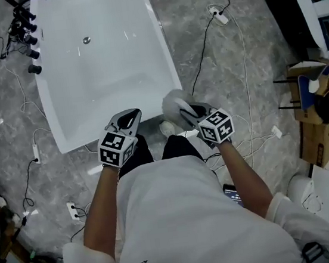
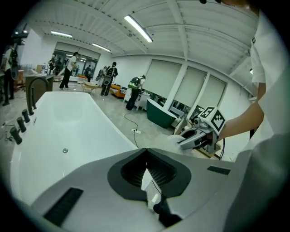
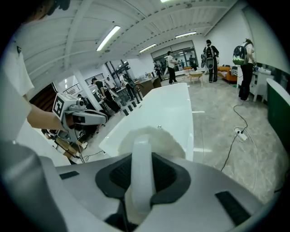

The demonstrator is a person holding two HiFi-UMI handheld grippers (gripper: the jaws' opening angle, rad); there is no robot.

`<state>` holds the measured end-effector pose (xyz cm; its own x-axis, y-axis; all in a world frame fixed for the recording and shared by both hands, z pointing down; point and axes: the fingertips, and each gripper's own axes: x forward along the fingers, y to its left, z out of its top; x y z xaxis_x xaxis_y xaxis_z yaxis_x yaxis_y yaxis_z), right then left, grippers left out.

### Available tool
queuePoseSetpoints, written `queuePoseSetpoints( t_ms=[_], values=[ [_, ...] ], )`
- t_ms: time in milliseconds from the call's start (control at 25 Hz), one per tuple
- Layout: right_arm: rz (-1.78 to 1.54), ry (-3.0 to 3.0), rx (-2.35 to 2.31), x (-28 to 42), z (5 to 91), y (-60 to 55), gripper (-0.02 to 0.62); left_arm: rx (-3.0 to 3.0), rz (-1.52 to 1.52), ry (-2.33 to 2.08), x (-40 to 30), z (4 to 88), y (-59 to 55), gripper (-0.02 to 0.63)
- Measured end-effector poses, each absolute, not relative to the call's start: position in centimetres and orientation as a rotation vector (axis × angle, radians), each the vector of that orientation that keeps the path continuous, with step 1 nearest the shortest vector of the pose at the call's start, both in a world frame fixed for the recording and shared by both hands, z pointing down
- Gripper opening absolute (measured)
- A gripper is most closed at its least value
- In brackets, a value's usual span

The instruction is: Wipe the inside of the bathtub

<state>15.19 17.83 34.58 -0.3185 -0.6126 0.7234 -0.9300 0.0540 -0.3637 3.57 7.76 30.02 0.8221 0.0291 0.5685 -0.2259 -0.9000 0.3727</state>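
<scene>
The white bathtub (image 1: 108, 69) lies ahead of me, its near end just beyond both grippers, with the drain (image 1: 86, 40) on its floor. My right gripper (image 1: 187, 111) is shut on the white handle (image 3: 141, 172) of a fluffy white scrubber (image 1: 173, 104), held over the floor by the tub's near right corner. Its fluffy head (image 3: 156, 138) points toward the tub (image 3: 170, 106). My left gripper (image 1: 127, 116) hangs at the tub's near rim, jaws shut with nothing between them. From the left gripper view I see the tub (image 2: 68, 127) and the right gripper (image 2: 197, 136).
Black tap fittings (image 1: 28, 31) line the tub's left rim. Cables and a power strip (image 1: 219, 15) trail over the grey floor. Cardboard boxes (image 1: 315, 108) stand at the right. Several people stand far back in the hall.
</scene>
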Motion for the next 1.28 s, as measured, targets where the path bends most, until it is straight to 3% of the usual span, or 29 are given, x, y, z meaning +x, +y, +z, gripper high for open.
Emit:
queuePoseSetpoints(
  t_ms=[320, 1280],
  values=[
    [1.26, -1.772, 1.612, 16.5, 39.2, 18.7, 0.095, 2.541, 0.854, -0.081, 4.2, 34.9, 5.7, 0.011],
    [1.242, -1.733, 1.238, 18.6, 52.7, 15.9, 0.094, 2.419, 0.898, -0.168, 11.7, 48.2, 4.8, 0.011]
  ],
)
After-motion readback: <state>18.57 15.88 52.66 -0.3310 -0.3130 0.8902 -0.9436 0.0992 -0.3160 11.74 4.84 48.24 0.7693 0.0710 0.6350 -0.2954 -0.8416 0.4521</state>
